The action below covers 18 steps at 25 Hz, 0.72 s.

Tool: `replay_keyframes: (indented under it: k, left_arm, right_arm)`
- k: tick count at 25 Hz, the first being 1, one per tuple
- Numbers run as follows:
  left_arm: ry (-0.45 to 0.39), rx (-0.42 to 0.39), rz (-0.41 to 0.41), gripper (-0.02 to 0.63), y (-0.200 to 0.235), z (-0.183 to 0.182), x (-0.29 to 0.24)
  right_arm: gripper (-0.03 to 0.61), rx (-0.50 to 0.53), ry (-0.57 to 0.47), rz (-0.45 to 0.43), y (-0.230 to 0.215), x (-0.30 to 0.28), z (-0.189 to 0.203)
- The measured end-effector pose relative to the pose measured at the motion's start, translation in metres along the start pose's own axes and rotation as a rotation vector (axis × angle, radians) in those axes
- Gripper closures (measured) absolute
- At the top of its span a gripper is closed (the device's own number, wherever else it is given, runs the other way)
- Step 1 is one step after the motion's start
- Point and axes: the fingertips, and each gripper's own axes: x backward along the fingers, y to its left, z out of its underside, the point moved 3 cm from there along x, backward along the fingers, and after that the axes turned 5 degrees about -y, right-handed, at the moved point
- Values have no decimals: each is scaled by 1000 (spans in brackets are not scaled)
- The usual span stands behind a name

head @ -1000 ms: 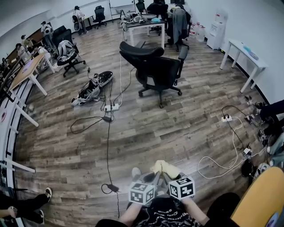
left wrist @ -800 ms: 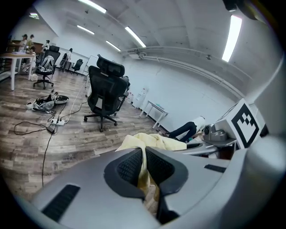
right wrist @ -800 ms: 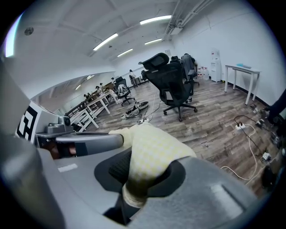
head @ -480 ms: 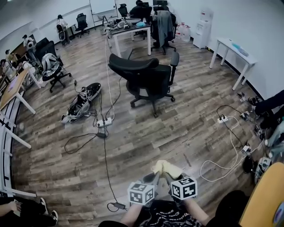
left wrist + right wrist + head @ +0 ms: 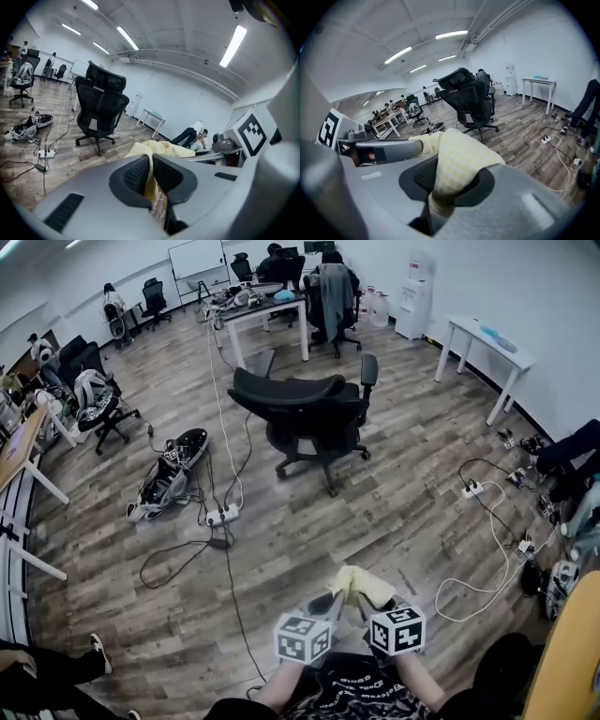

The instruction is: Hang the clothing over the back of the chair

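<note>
left gripper (image 5: 151, 174), right gripper (image 5: 449, 183): jaws pinched on pale yellow checked garment (image 5: 361, 585). Approach black mesh office chair (image 5: 302, 411), lift above backrest, spread, drape evenly.

The right tool (image 5: 449, 185) clamps yellow checked clothing (image 5: 461, 161).

Even, bright light from ceiling strip lights (image 5: 236, 44), mild glare there. Shadows soft. Strong fisheye bending, dark vignette at corners. Close-up left gripper (image 5: 151, 164) slightly soft.
</note>
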Motion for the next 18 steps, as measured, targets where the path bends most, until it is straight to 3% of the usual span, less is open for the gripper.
replay_keyframes:
  k: [18]
  left_arm:
    - [-48,-25,7,589,32,-35,14]
  right_arm:
    - [508,26,-39,-16,23,-26,-30]
